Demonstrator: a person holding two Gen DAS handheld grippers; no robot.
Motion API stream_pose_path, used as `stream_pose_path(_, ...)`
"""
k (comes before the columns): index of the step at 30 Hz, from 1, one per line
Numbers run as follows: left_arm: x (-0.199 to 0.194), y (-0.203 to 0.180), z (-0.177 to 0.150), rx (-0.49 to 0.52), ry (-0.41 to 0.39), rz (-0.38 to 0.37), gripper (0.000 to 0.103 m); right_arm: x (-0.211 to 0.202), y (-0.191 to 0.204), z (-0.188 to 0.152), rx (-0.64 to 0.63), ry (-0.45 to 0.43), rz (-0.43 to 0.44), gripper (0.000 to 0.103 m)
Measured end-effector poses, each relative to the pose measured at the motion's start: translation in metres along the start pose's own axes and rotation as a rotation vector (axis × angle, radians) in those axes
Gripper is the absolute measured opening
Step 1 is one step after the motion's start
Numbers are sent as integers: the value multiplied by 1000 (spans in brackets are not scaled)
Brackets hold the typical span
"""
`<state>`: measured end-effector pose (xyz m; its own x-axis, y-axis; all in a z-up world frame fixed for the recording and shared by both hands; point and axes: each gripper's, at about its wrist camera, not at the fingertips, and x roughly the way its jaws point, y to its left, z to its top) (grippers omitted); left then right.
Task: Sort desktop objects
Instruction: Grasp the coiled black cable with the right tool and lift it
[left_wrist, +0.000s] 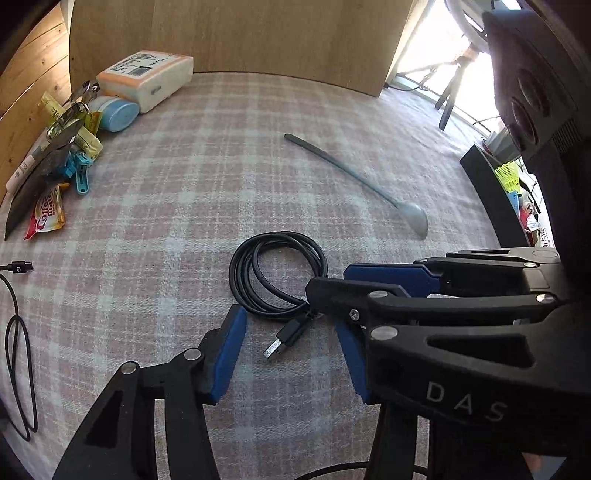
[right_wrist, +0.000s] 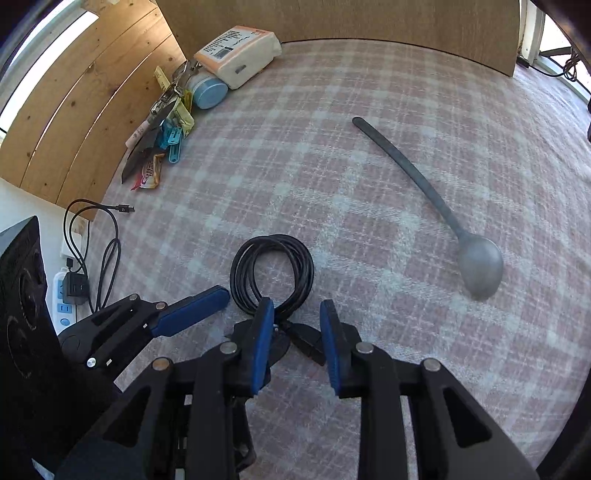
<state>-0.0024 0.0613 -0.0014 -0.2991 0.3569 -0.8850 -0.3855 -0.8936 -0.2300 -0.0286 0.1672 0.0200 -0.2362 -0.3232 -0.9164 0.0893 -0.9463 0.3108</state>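
Observation:
A coiled black USB cable (left_wrist: 236, 271) (right_wrist: 236, 275) lies on the pink plaid tablecloth (left_wrist: 177, 206), its plug (left_wrist: 282, 338) pointing toward me. My left gripper (left_wrist: 291, 326) stands open around that plug, pads apart from it. The right gripper (left_wrist: 328, 280) reaches in from the right across the left one's right finger. In the right wrist view the right gripper (right_wrist: 296, 303) straddles the cable's neck and plug (right_wrist: 306, 341), and a gap still shows at its pads. One left finger (right_wrist: 192, 312) lies beside it. A grey spoon (left_wrist: 415, 218) (right_wrist: 480, 266) rests to the right.
At the back left sit a white box (left_wrist: 147, 77), a blue round tub (left_wrist: 118, 114), blue clips (left_wrist: 79, 171) and a Coffee mate sachet (left_wrist: 44, 214). A second black cable (right_wrist: 107, 258) runs to a power strip (right_wrist: 64, 308) on the left. Wooden panels stand behind.

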Motion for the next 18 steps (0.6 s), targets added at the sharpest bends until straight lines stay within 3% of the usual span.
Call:
stream_pose_path(2,0,-1,0,-9,1,-28,38,0,-1,1,8,0,-5,26)
stream_pose_path(7,-1,-13,2,17,-7,-56,32,-7,-9,-1,30,-9,22,24)
stream_pose_path(14,8,-40,9,74,2,-59,31,-19,-34,-4,82,-30,2,22)
stream_pose_path(18,9,-55,15,56,10,-90,31,-25,-49,-9,114,-43,-8,22)
